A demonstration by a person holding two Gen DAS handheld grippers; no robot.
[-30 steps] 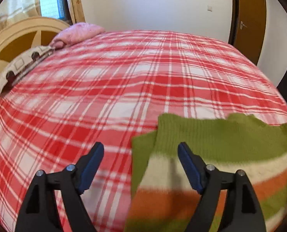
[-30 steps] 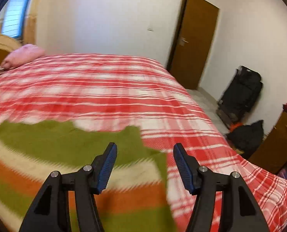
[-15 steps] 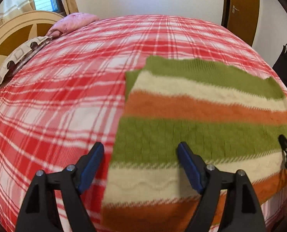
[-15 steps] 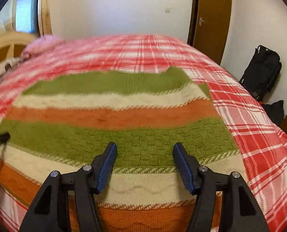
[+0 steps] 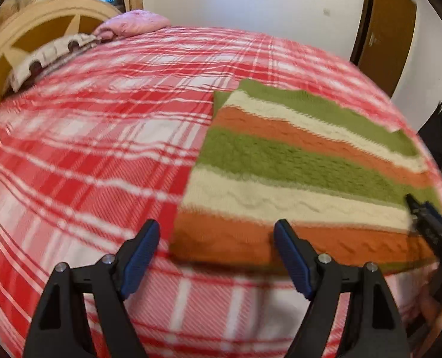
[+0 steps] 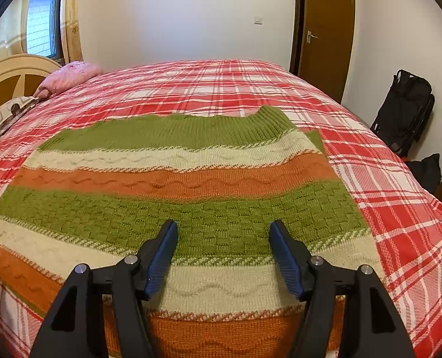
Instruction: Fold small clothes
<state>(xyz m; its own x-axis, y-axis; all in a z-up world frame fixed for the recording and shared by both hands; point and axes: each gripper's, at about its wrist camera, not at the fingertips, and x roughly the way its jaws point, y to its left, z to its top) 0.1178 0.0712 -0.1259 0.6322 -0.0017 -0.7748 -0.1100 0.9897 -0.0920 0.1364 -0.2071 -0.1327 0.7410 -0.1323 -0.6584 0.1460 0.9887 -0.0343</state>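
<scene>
Headboard [image 5: 27, 38]: at the far left, with a patterned pillow [image 5: 42, 59] and a pink pillow [image 5: 134, 24] next to it.
Bed [image 5: 86, 155]: covered with a red and white plaid cover; the left half is bare.
Left gripper [image 5: 215, 256]: jaws wide apart, holding nothing; it hovers above the near left corner of the sweater.
Sweater [image 6: 185, 185]: striped green, cream and orange; it lies spread flat on the right half of the bed, the near hem at the bed edge. A small green part shows past each far corner, maybe a sleeve tucked under; this cannot be told for sure.
Right gripper [image 6: 222, 256]: jaws also wide apart and empty, above the near middle of the sweater.
Bag [image 6: 405, 110]: black, against the wall at the right, well apart from the bed.
Progress: the sweater seems laid out and smoothed, but no fold across the body is seen.
Left to do: probably to grasp an edge or the corners and to make the folds.
</scene>
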